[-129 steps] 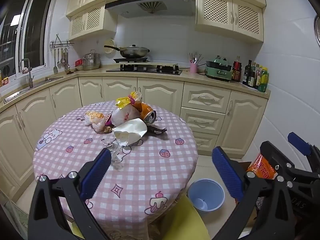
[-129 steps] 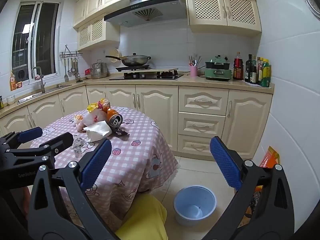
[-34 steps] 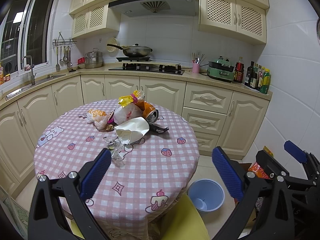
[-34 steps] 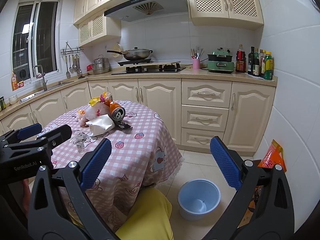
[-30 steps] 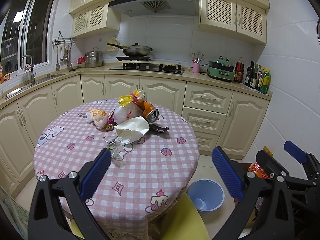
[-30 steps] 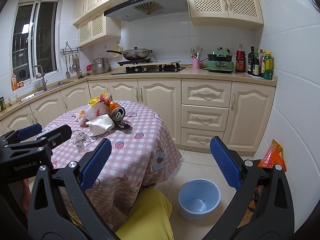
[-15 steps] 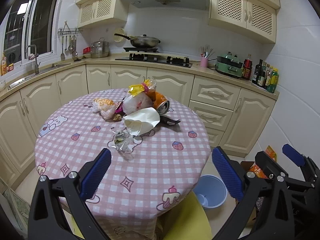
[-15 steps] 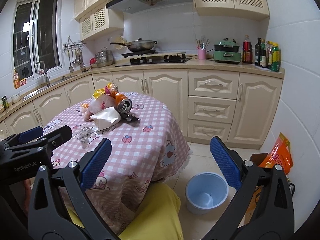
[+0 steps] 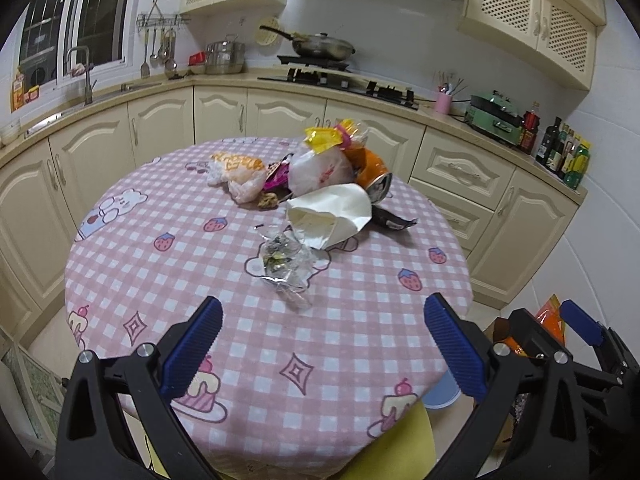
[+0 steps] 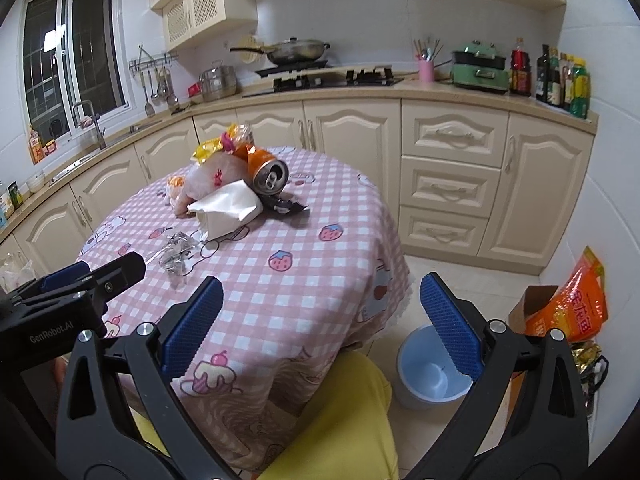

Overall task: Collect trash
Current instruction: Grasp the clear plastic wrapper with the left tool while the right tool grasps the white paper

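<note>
The left hand-held gripper (image 9: 322, 344) hangs over the near edge of the round surface (image 9: 168, 280) w/ pink checked cloth, blue pads wide apart, nothing between them. Just ahead lies a crumpled clear wrapper (image 9: 285, 262). Behind it, a white paper bag (image 9: 332, 216), touching an orange can (image 9: 370, 170) on its side. The right hand-held gripper (image 9: 580, 332) shows at the right edge.

Round table (image 9: 168, 280): trash pile (image 9: 320, 184), clear wrapper (image 9: 286, 264).

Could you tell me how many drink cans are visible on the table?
1: the orange can lies on its side at the back of the trash pile; more could be hidden beneath the bags.
</note>
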